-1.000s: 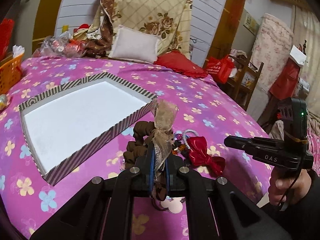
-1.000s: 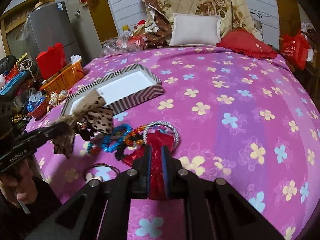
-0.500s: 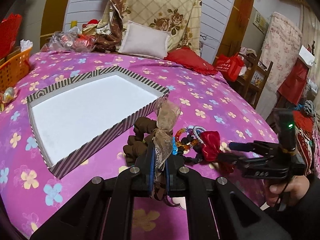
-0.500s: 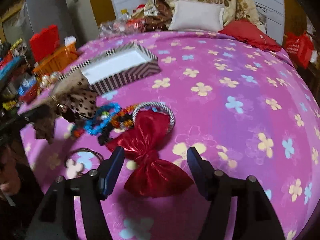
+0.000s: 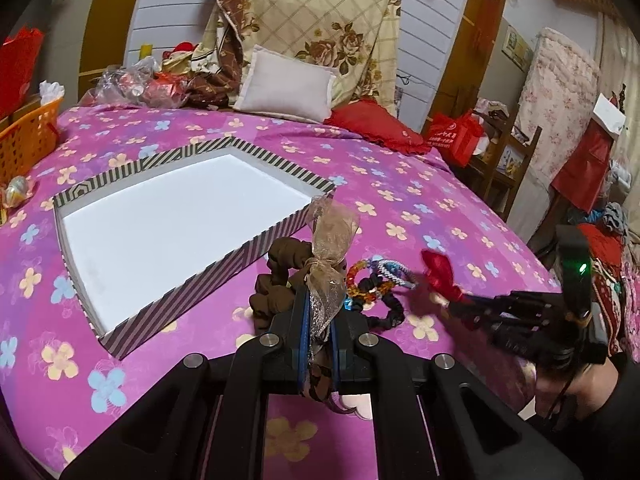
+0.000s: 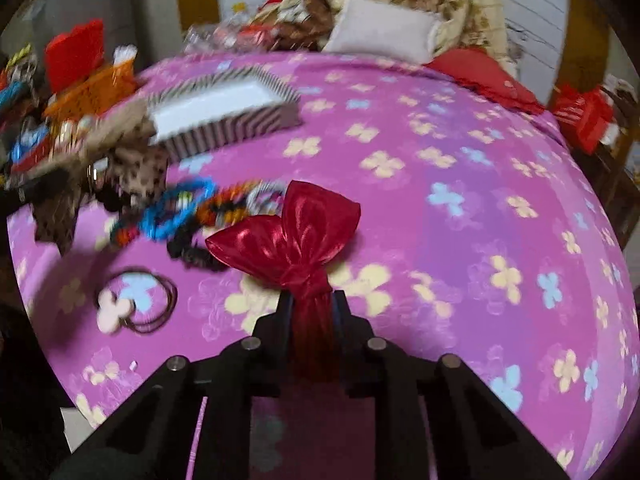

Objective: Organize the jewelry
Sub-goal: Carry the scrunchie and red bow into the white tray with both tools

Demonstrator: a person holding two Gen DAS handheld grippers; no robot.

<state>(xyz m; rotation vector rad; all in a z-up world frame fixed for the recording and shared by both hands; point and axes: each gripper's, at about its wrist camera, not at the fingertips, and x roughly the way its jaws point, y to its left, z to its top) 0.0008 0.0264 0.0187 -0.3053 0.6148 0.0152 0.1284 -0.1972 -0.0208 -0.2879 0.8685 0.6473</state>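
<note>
My left gripper (image 5: 319, 312) is shut on a beige and leopard-print bow (image 5: 330, 252), held just above the bed near the striped box (image 5: 192, 216), which has a white bottom and nothing in it. My right gripper (image 6: 312, 304) is shut on a red satin bow (image 6: 288, 236), lifted off the bed; it also shows in the left wrist view (image 5: 440, 274). A brown scrunchie (image 5: 276, 276), beaded bracelets (image 5: 366, 280) and a black hair tie (image 5: 386, 312) lie in a pile on the bed. The right wrist view is blurred.
A hair tie with a pale charm (image 6: 132, 304) lies on the pink flowered bedspread (image 6: 460, 220). An orange basket (image 5: 24, 140) stands at the left. A white pillow (image 5: 286, 84) and a red cushion (image 5: 376, 128) lie at the back.
My right gripper opened over the red bow, then shut on it and lifted it. My left gripper kept hold of the beige bow and moved a little nearer the box.
</note>
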